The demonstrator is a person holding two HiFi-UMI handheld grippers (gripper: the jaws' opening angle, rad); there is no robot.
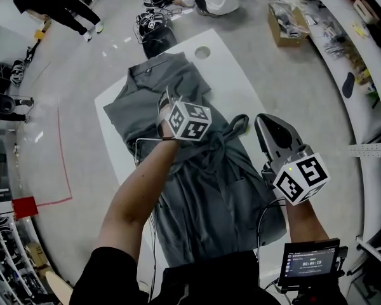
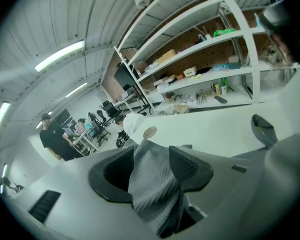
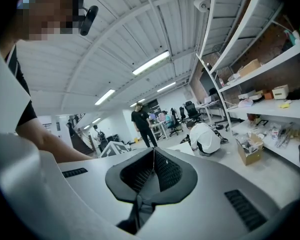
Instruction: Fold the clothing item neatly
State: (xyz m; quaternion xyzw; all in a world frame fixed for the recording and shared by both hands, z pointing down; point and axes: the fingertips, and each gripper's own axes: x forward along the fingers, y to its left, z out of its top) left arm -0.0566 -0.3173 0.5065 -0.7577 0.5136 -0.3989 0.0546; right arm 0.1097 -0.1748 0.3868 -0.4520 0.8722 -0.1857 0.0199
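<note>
Left tool [image 2: 150,156]: spread, grey garment [image 1: 209,183] between its jaws
Right tool [image 3: 154,154]: pressed together, empty
Screen [image 1: 311,259]: we cannot read its print

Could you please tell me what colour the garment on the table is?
Plain dark grey garment; the head view shows it best.

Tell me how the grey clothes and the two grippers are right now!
grey garment: lying rumpled along the white table, not neatly folded yet.
left gripper: open, with a fold of the garment between its jaws.
right gripper: shut, nothing in it.
</note>
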